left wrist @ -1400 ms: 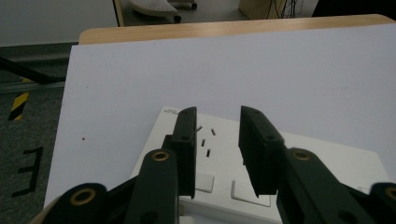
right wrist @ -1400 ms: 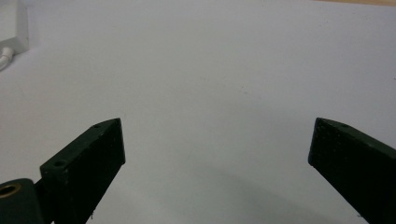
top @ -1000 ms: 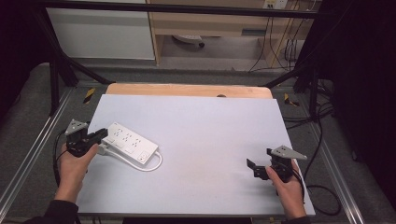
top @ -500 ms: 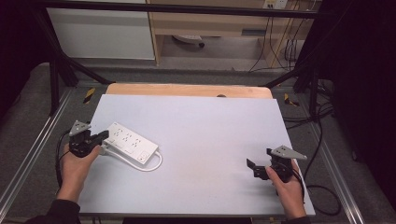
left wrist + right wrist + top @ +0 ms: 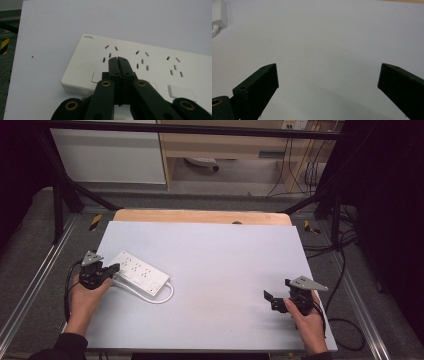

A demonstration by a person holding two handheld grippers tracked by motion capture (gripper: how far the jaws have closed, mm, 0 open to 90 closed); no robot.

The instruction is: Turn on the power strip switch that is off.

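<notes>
Here we hold the left gripper (image 5: 117, 58) with jaws pressed together over the white power strip (image 5: 140, 272) at the table's (image 5: 230, 250) left; the right gripper (image 5: 270, 300) gapes wide.

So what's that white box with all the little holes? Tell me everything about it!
It's a white plastic power strip, long and flat, lying slantwise on the pale table's left side. It has groups of socket slots, square switches beside them and a white cord curling from one end. The left hand-held gripper, jaws shut, hangs over its near end.
</notes>
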